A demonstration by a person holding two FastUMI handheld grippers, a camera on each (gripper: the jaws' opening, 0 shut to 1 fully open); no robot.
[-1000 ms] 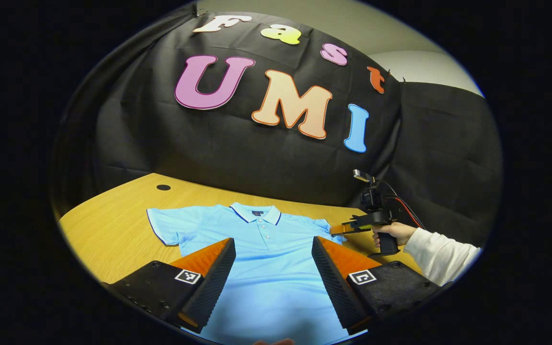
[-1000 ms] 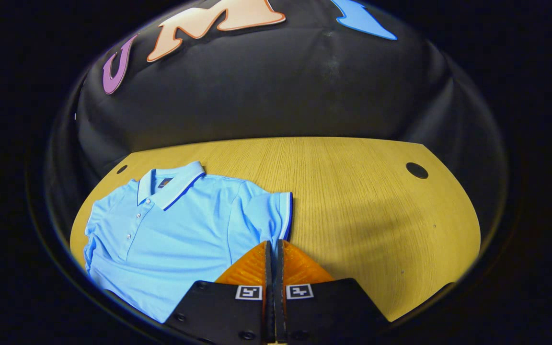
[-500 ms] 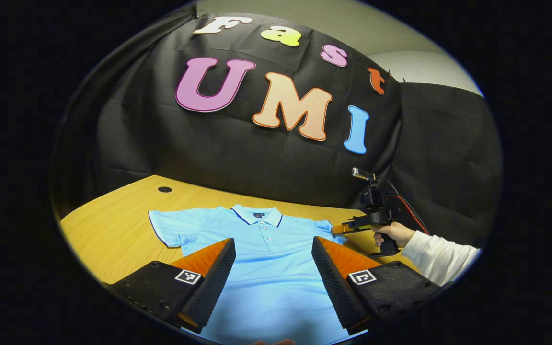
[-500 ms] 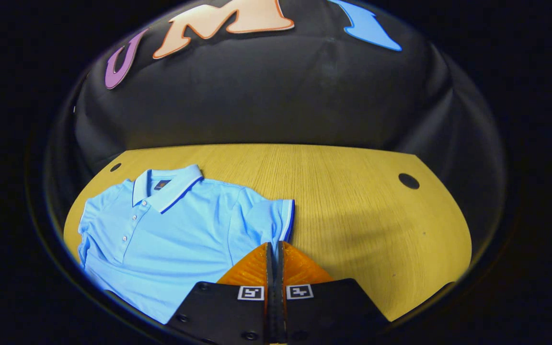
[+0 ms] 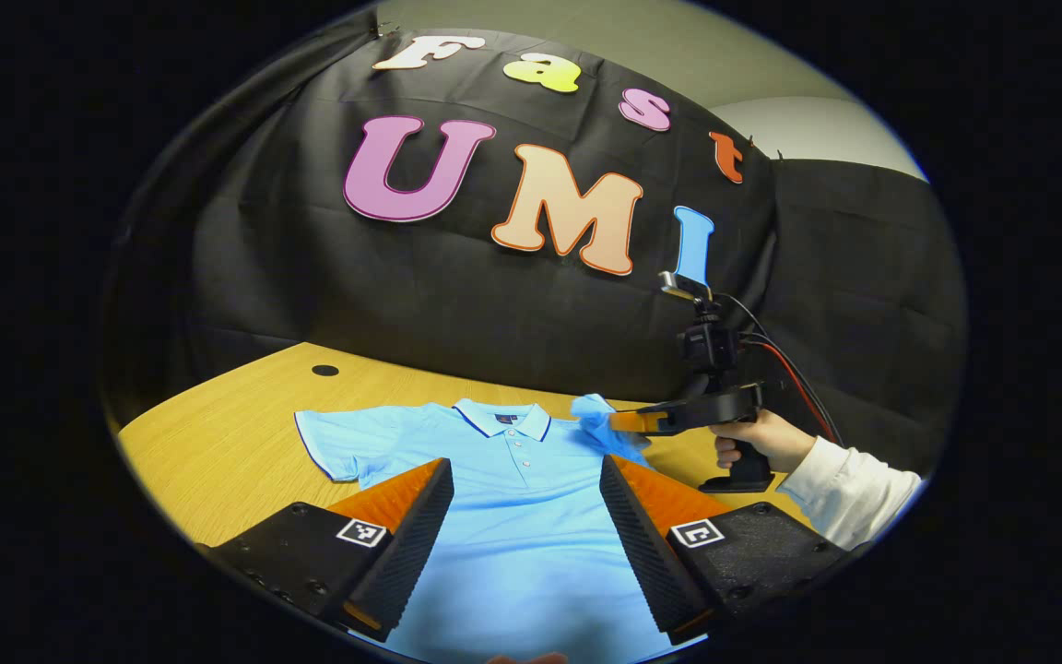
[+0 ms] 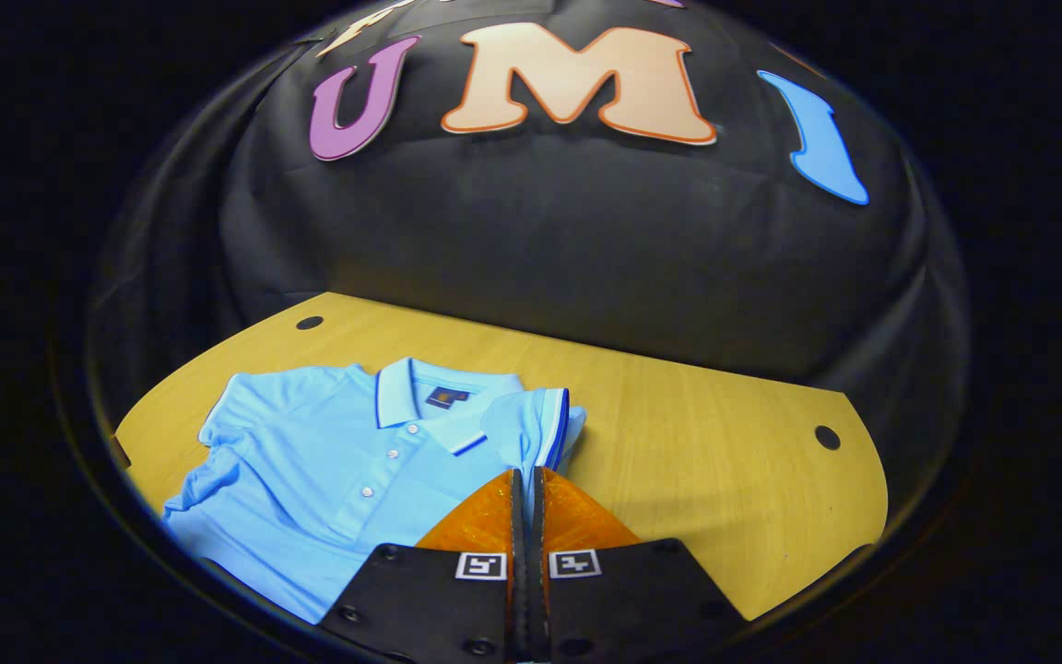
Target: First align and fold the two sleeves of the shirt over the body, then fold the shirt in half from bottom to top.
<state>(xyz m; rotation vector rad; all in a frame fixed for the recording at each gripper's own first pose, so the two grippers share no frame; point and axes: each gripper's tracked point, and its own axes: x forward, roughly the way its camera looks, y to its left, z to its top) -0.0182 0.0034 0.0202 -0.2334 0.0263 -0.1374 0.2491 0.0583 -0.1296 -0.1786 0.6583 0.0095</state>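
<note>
A light blue polo shirt [image 5: 513,498] [image 6: 328,470] lies face up on the wooden table [image 5: 218,443], collar toward the wall. My right gripper [image 6: 526,480] is shut on the shirt's right sleeve [image 6: 540,429], which hangs lifted off the table. In the left gripper view that gripper [image 5: 632,422] holds the raised sleeve [image 5: 597,420] near the collar, with a hand [image 5: 757,441] on its grip. My left gripper [image 5: 526,475] hovers open over the shirt's body with nothing between its fingers. The other sleeve [image 5: 333,438] lies flat.
The table [image 6: 725,461] has round cable holes [image 5: 324,371] [image 6: 827,437] [image 6: 309,323] near its back corners. The black cloth wall stands right behind the table. A white sleeve [image 5: 849,489] reaches in from the right.
My right gripper has risen and swung inward toward the collar, pulling the right sleeve up off the table. The left gripper has stayed almost still and open.
</note>
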